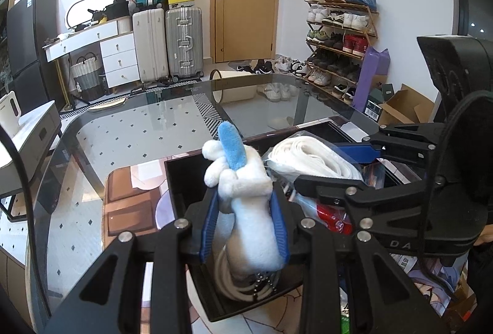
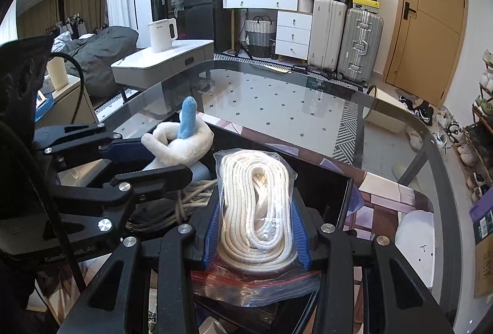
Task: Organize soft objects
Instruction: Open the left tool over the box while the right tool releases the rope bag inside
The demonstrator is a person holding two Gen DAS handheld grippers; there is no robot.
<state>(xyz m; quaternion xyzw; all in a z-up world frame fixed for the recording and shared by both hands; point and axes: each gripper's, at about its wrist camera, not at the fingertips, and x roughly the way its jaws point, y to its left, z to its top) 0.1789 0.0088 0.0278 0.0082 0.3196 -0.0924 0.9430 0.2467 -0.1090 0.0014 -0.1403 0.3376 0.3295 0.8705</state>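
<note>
— Holding anything on the left?
— Yes. The left gripper (image 1: 245, 226) has its jaws pinched on a white plush toy (image 1: 243, 195) with a blue ear, above the black box (image 1: 178, 180) on the glass table (image 1: 129, 124).
— And the right?
— The right gripper (image 2: 255, 235) has its jaws clamped on a bagged coil of white rope (image 2: 255, 198), over that same box.

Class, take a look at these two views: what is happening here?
A person holds a pair of tongs in each hand over a black box on a glass table. The left tongs are clamped on a white plush toy with a blue part. The right tongs are clamped on a clear bag of coiled white rope. Both items are above the box, which already holds a corded item.
</note>
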